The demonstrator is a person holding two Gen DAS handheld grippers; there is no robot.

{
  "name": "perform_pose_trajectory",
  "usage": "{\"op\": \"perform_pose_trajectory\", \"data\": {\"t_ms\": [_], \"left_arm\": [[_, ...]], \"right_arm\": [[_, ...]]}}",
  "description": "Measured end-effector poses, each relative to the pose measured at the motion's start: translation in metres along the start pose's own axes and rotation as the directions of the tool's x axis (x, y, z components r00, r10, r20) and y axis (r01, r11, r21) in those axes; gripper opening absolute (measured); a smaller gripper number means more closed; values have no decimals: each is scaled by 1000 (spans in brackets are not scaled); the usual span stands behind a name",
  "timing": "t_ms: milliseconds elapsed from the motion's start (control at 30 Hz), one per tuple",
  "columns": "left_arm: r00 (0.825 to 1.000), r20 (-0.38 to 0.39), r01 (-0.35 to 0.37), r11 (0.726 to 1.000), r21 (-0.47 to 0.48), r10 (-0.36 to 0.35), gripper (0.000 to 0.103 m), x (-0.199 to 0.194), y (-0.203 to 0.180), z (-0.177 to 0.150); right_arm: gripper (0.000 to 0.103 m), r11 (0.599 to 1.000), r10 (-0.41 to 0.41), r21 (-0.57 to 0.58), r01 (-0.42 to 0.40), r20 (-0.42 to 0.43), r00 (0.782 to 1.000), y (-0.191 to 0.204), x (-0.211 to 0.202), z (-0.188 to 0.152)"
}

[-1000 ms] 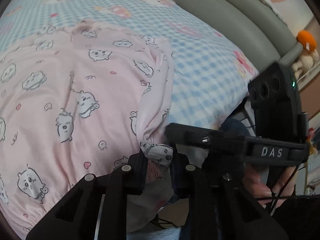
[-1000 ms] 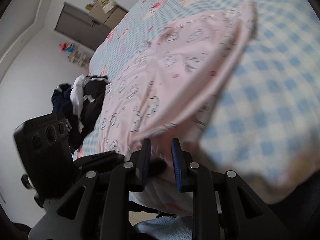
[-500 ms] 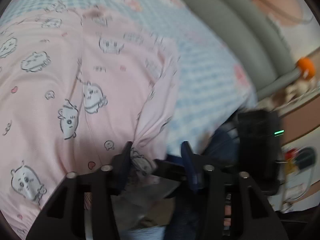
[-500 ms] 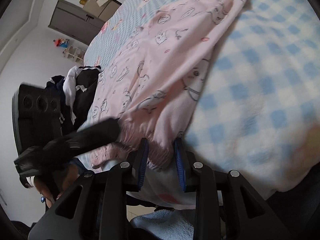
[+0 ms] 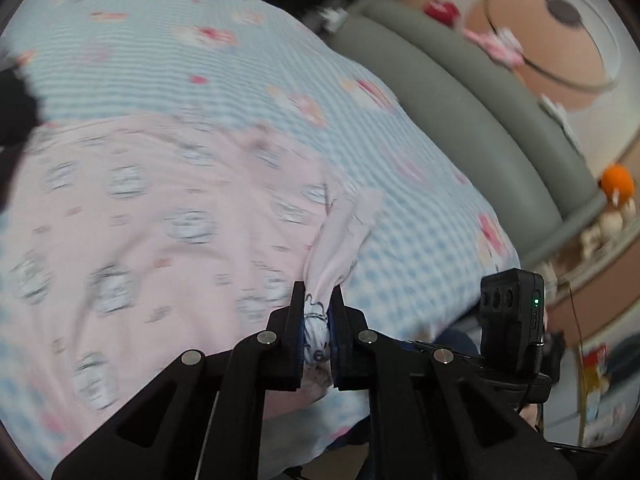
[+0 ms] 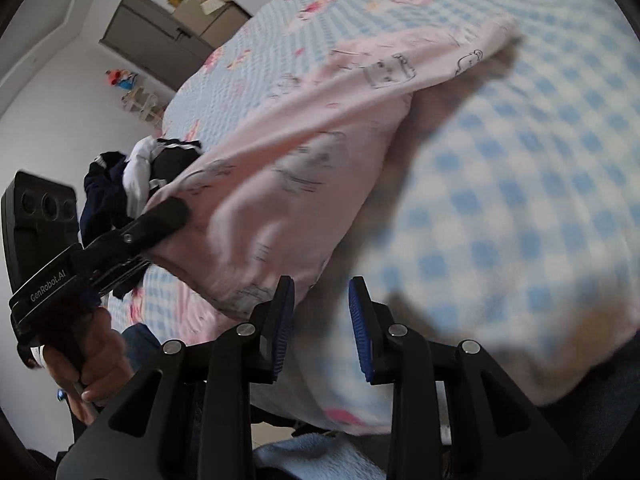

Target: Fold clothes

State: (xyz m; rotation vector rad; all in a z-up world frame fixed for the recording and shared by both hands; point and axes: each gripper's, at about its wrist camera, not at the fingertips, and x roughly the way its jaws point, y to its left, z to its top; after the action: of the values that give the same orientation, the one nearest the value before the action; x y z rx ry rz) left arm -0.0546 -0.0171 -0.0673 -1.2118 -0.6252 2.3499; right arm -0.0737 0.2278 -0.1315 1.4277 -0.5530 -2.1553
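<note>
A pink garment (image 5: 160, 220) printed with small cartoon animals lies across the blue-checked bed sheet (image 5: 420, 220). My left gripper (image 5: 318, 328) is shut on a bunched corner of it at the near edge and holds that corner raised. In the right wrist view the same pink garment (image 6: 304, 168) hangs lifted from the left gripper (image 6: 160, 216), which a hand grips at lower left. My right gripper (image 6: 322, 320) stands open just right of the cloth's hanging edge, with nothing between its blue pads (image 6: 360, 320).
A grey padded headboard (image 5: 460, 92) curves along the far side of the bed, with an orange toy (image 5: 618, 186) beyond it. A heap of dark and white clothes (image 6: 132, 176) lies on the bed's far left. A grey cabinet (image 6: 160, 40) stands against the wall.
The right gripper has let go of the pink cloth and opened. The left gripper, open half a second ago, has shut on the corner and lifted it.
</note>
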Motion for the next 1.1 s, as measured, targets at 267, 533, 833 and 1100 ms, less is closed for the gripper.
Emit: {"op": "perform_pose_trajectory", "data": {"t_ms": [267,533,833,1100], "left_arm": [[991,82,-82,972,-220,102,10,-54,74,-46],[999,11,-24,944,-328,30,10,-36,95,-83],[999,24,-20,925,-380,31,9,-45,101,-92],[992,-60,-125,908,-400,110,22,-35,109,-104]], "right_arm": [[34,982,11,-186,-31,-110,994,67,41,-8],[37,962,-158,-244,121,-138,978,73,76,-21],[38,982,-89,-176,64,-141,986,57,68,-21],[44,990,-64,-132,38,-198,978,53,92,-21]]}}
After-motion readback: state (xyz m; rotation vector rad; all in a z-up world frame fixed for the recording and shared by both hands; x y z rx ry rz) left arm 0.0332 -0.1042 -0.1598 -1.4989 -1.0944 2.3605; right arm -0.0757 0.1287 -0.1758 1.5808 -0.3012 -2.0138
